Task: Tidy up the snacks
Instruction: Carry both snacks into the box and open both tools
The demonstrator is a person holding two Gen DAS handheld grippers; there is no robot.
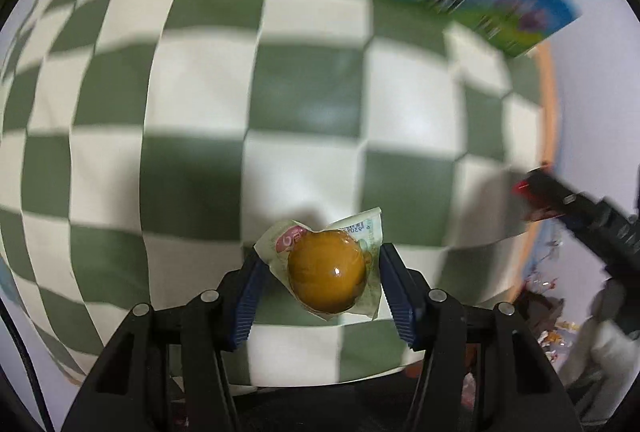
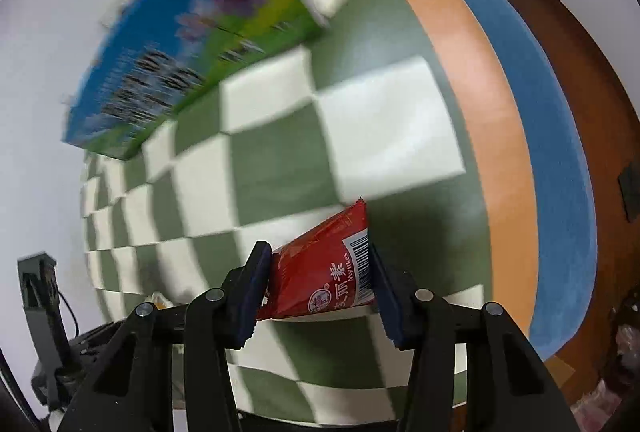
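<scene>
A clear-wrapped amber round snack (image 1: 327, 274) is pinched by the left gripper (image 1: 320, 282) above the green-and-white checked counter (image 1: 208, 92); a red foil packet (image 2: 322, 274) is pinched by the right gripper (image 2: 318, 282). Carrying to the blue-green box (image 2: 180, 48) is judged next.

1. Green-and-white checkered cloth (image 1: 308, 80) is seen spread over the table, lying flat.
2. An orange table edge (image 2: 476, 72) is exposed beside the cloth; a blue band (image 2: 560, 136) runs along its outer side.
3. Brown flooring (image 2: 600, 80) is seen beyond the blue band.
4. A white wall (image 2: 44, 80) is seen behind the table.
</scene>
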